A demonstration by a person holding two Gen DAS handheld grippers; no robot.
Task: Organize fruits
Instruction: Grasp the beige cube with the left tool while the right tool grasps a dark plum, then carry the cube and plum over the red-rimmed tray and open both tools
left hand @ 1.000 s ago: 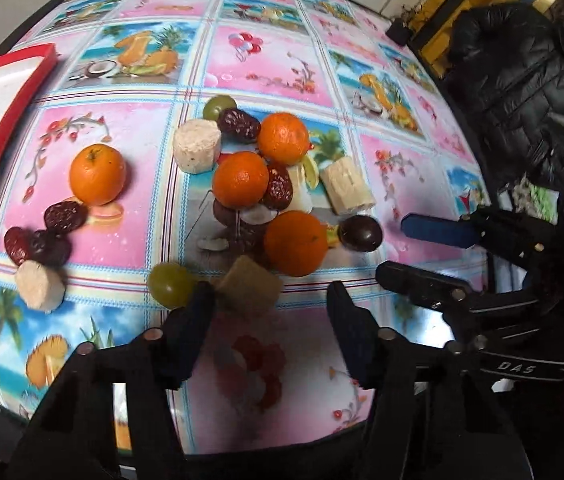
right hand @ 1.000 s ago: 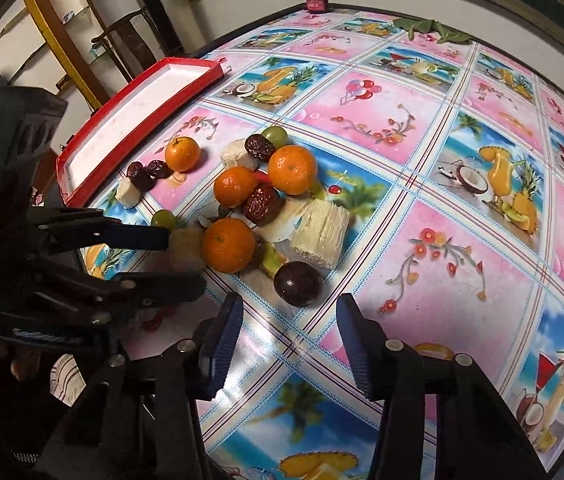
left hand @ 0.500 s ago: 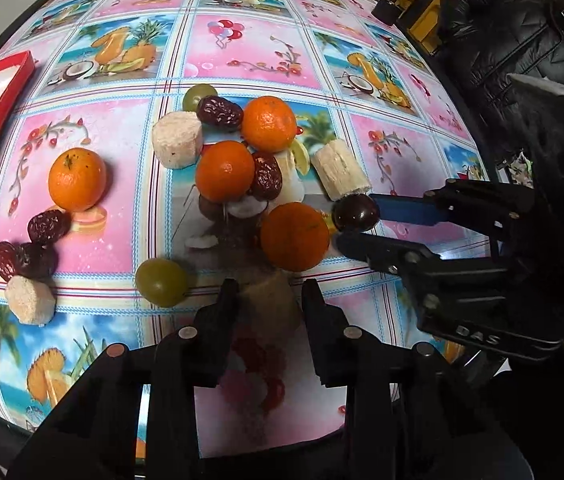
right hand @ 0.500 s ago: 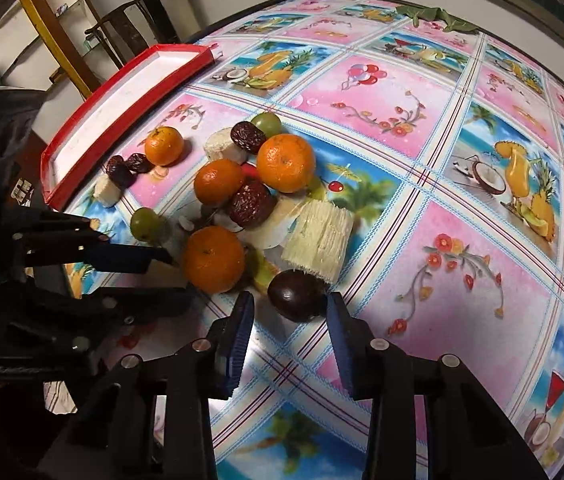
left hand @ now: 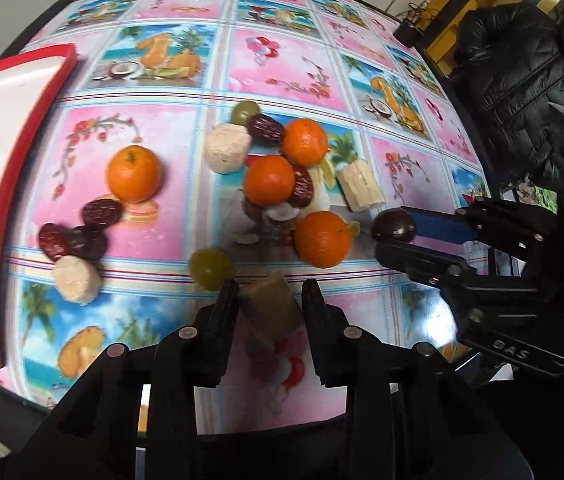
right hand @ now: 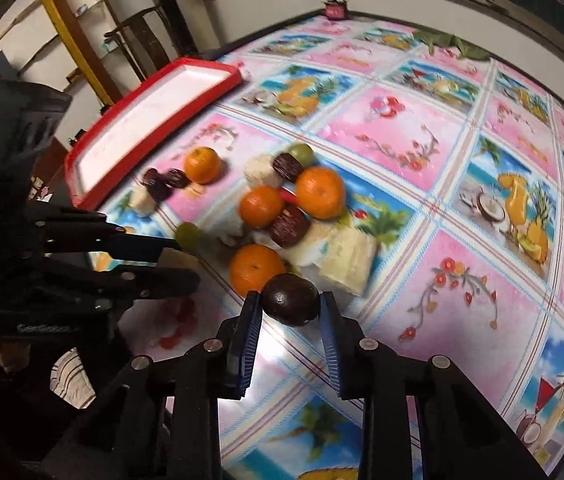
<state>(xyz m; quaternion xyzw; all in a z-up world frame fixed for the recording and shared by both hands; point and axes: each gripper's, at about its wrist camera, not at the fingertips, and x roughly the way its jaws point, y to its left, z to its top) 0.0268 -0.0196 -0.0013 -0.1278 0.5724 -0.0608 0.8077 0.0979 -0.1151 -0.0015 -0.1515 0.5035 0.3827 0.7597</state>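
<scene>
Left gripper (left hand: pixel 269 304): jaws closed on tan block (left hand: pixel 270 307), lower centre.
Right gripper (right hand: pixel 290 309): jaws clamping dark fruit (right hand: pixel 290 299), lower centre.

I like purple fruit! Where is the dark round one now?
The dark round fruit sits between the right gripper fingers, just in front of an orange and a pale chunk.

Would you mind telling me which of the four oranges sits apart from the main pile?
The orange nearest the red tray, standing alone on a pink tile; the other three cluster with the dates.
</scene>
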